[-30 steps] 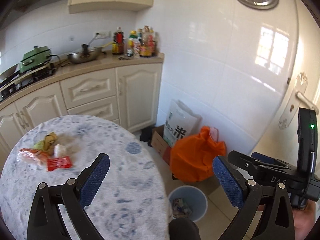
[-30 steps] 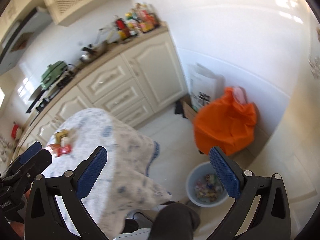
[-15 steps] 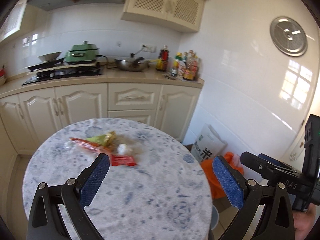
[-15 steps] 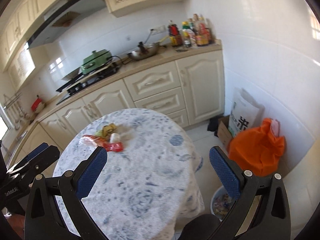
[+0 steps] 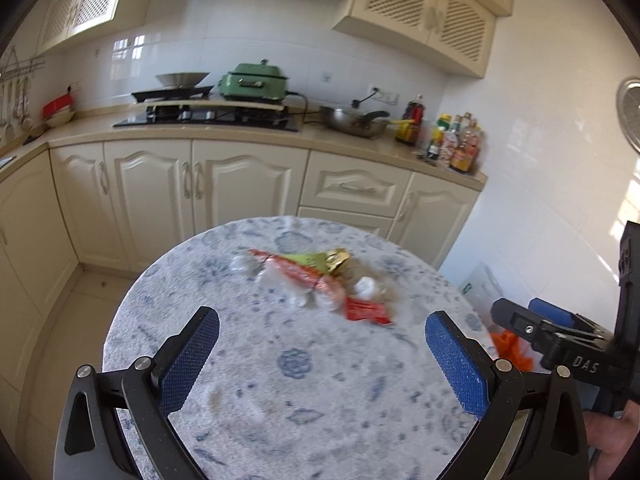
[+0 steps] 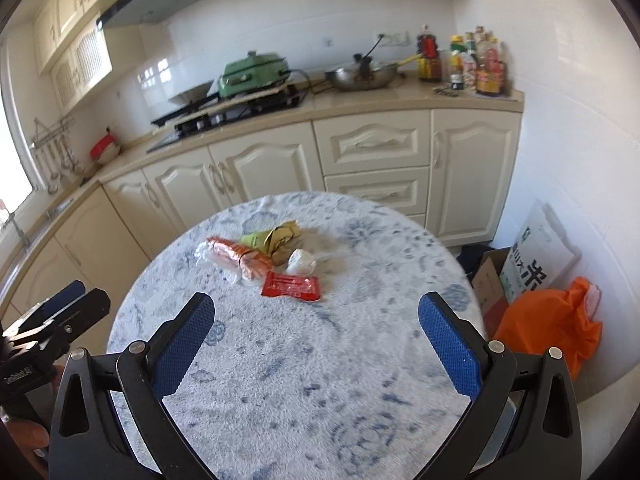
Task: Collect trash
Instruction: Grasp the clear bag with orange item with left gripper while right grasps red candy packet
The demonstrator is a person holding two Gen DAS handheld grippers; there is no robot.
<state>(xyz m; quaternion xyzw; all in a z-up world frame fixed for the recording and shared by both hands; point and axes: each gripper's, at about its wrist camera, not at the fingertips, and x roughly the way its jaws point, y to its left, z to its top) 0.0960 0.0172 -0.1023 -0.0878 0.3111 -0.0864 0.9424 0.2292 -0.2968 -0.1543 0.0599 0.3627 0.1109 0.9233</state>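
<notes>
- "DAS" is printed on the right gripper (image 6: 316, 320); both it and the left gripper (image 5: 322, 336) gape wide, holding nothing.
- Trash pile (image 6: 260, 258), red sachet (image 6: 291, 286) included, sits mid round table (image 6: 320, 380).
- Orange bag (image 6: 552, 332) on the floor, contents hidden.

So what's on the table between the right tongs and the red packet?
Nothing, in the right wrist view: only bare blue-patterned tablecloth lies between the open right tongs and the red packet. The other wrappers lie beyond the packet.
</notes>
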